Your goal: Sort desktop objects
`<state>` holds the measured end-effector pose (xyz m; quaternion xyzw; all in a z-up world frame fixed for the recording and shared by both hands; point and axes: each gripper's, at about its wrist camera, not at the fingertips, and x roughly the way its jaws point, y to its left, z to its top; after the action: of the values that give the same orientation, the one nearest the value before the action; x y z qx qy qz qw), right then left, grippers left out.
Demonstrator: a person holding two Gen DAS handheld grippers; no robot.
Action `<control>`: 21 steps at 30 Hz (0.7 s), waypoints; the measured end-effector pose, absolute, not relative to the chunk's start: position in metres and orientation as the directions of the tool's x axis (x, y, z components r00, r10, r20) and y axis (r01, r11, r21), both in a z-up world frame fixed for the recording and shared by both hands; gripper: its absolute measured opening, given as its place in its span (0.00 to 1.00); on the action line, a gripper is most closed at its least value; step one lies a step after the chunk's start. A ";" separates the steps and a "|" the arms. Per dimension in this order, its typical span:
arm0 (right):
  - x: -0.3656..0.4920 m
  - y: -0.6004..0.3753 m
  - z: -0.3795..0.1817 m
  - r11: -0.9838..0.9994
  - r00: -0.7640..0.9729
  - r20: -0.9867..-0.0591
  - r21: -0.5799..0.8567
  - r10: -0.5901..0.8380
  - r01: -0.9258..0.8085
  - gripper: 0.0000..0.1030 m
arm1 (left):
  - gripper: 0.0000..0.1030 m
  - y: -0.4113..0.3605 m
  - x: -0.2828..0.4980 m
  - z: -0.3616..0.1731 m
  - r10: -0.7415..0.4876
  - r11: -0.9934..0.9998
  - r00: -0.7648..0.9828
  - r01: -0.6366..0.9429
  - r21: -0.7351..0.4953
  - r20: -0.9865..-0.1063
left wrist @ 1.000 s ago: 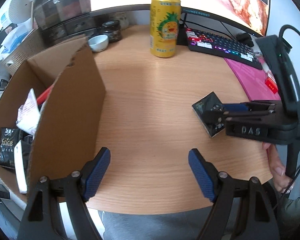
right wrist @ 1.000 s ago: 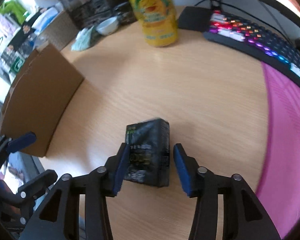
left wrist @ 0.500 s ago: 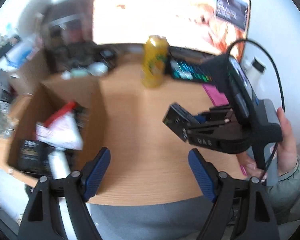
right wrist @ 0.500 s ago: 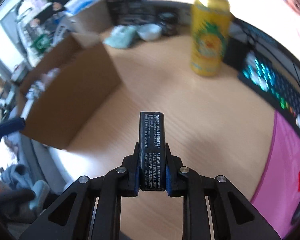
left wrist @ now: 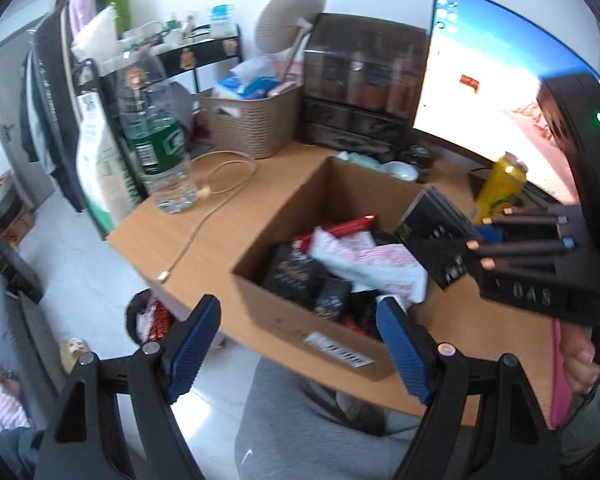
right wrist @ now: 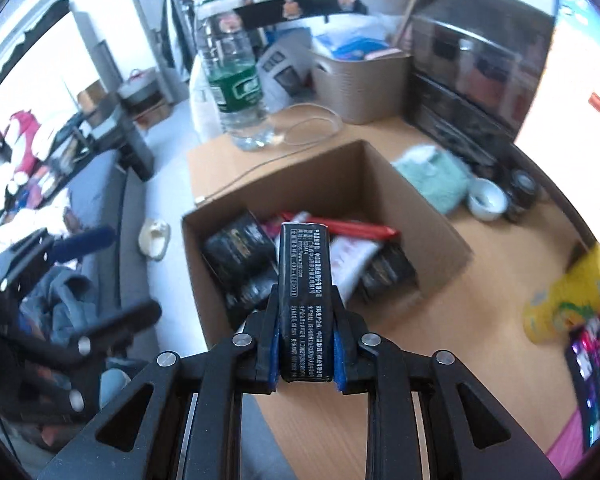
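Note:
A black packet with white print [right wrist: 306, 300] stands on edge between the blue pads of my right gripper [right wrist: 306, 334]. The pads press on its sides, though the jaws are starting to open. It hangs above the near side of an open cardboard box [right wrist: 204, 272] that holds several dark packets, a red item and a white wrapper. In the left wrist view the right gripper [left wrist: 496, 240] carries the packet [left wrist: 432, 220] over the box's right rim [left wrist: 300, 328]. My left gripper [left wrist: 300, 344] is open and empty in front of the box.
A yellow can [left wrist: 500, 190] stands right of the box, before the monitor [left wrist: 492, 80]. Behind the box are a water bottle [left wrist: 156, 136], a woven basket [left wrist: 252, 120] and a white cable [left wrist: 204, 224]. A bowl [right wrist: 486, 200], teal cloth [right wrist: 432, 180] and lit keyboard [right wrist: 592, 360] lie right.
The right gripper shut on the black packet, lifted it off the desk and carried it left over the box. The left gripper rose and swung left, so the box is now in front of it.

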<state>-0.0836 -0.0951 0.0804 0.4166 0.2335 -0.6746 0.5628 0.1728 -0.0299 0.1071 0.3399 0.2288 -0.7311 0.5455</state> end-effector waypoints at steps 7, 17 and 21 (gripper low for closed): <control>-0.088 -0.102 0.075 -0.224 0.012 -0.821 0.170 -0.570 0.960 0.29 | 0.80 -0.026 0.179 0.104 -0.668 -0.237 -0.067 0.963 0.127 -0.741; -0.083 -0.069 0.074 -0.190 -0.011 -0.844 0.107 -0.536 0.976 0.30 | 0.80 -0.022 0.180 0.103 -0.649 -0.223 -0.056 0.968 0.119 -0.758; -0.081 -0.064 0.065 -0.199 -0.033 -0.868 0.077 -0.496 0.977 0.30 | 0.80 -0.024 0.183 0.095 -0.619 -0.226 -0.080 0.971 0.080 -0.781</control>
<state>-0.0815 -0.0637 0.0651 0.4108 0.2928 -0.6562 0.5612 0.1830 -0.0239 0.0952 0.3630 0.2419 -0.6938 0.5730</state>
